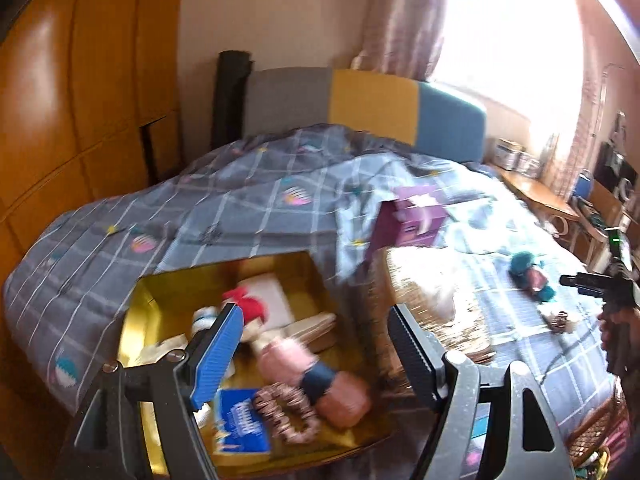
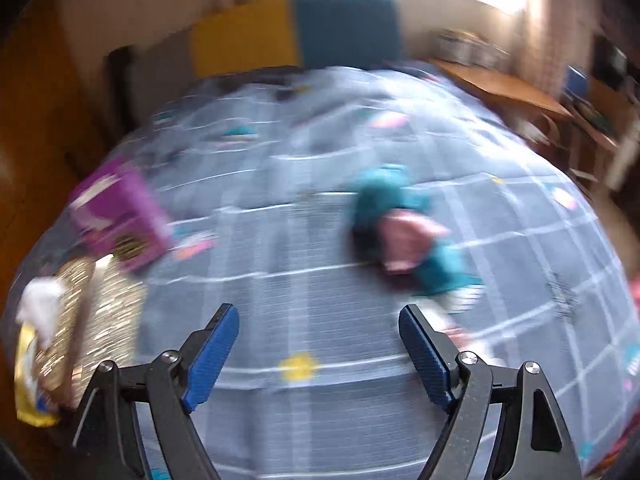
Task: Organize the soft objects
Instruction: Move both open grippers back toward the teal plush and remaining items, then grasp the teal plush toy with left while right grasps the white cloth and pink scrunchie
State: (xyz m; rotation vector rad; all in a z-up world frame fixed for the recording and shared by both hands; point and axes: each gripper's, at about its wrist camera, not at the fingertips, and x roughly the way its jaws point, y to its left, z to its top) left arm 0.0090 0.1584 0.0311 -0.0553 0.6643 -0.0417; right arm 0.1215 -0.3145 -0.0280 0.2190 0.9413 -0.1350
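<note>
Two baskets (image 1: 432,304), one purple box (image 1: 408,216)

Scrunchie (image 1: 286,412) in box (image 1: 140,312) on bed (image 1: 240,208)

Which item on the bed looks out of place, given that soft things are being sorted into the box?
The teal and pink soft toy lies loose on the checked bedspread, apart from the yellow box that already holds soft items. The purple carton also sits tilted on the bed. Both grippers are open and empty.

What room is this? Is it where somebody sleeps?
Most likely a bedroom. A bed with a checked quilt fills the middle, a padded headboard in grey, yellow and blue stands behind it, and curtains hang at a bright window.
</note>
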